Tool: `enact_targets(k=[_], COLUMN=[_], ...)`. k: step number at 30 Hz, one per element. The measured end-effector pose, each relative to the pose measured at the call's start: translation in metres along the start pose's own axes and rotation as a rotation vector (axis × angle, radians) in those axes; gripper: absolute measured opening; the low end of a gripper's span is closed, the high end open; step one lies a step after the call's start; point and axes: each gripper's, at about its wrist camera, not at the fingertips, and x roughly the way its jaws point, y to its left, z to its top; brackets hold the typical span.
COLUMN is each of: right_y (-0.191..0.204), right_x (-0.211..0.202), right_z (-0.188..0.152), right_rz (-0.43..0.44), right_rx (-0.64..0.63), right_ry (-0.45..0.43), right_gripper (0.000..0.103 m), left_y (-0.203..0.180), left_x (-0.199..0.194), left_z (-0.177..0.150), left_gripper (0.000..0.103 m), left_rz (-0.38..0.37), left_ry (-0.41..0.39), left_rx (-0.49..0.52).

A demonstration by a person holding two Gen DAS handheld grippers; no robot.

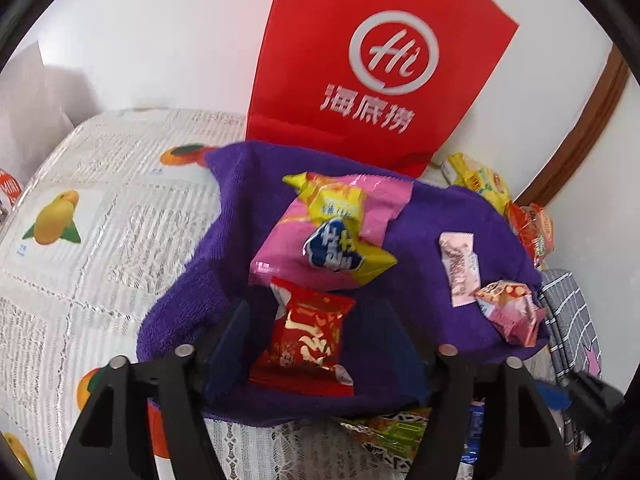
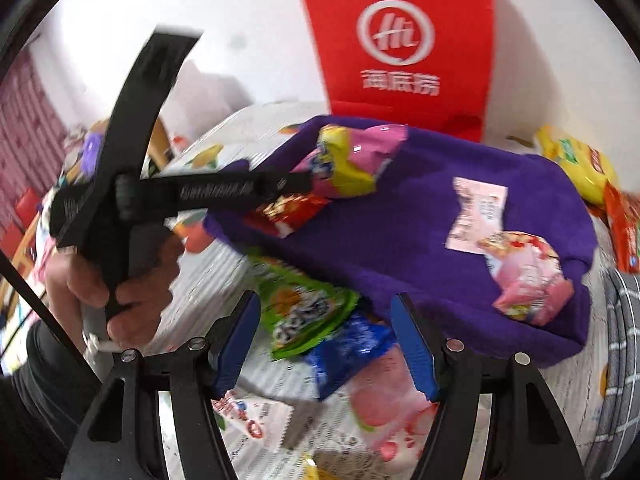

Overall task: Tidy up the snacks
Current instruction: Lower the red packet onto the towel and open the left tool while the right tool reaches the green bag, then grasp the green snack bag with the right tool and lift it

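Small red foil snack packet (image 1: 306,342) lies on the purple terry towel (image 1: 420,216), long axis running away from the left gripper (image 1: 300,344), whose jaws stand wide either side, pads clear. Right gripper (image 2: 326,344) is open over a green packet (image 2: 306,316) and blue packet (image 2: 348,354); blur smears the labels. Underneath: fruit-print lace tablecloth (image 1: 80,208), with a red paper bag (image 1: 376,60) at the white wall.

Clearance over purple towel (image 1: 416,240)
Centre strip bare; snack packets crowd both ends, red bag (image 1: 360,60) blocks the rear.
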Motion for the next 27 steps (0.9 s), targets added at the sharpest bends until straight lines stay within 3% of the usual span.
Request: enact_targets(k=[5, 10, 16, 20, 27], right_y=[0.021, 0.028, 0.033, 0.034, 0.028], right_x=[0.011, 0.031, 0.049, 0.059, 0.045], right_z=[0.003, 0.010, 0.012, 0.012, 0.006], right_rz=[-0.016, -0.049, -0.136, -0.169, -0.117], right_rx=[-0.108, -0.123, -0.135, -0.126, -0.078], right_ry=[0.031, 0.101, 0.152, 0.173, 0.116], right_gripper=[0.068, 0.068, 0.067, 0.052, 0.047], left_y=[0.006, 0.019, 0.040, 0.046, 0.049], left_x=[-0.019, -0.032, -0.037, -0.034, -0.033], left_z=[0.007, 0.015, 0.021, 0.021, 0.019], left_gripper=[0.072, 0.074, 0.074, 0.076, 0.076], left_rz=[-0.048, -0.025, -0.051, -0.030, -0.034], left_ry=[-0.039, -0.052, -0.041, -0.011, 0.002], left_rx=[-0.027, -0.057, -0.131, -0.148, -0.154])
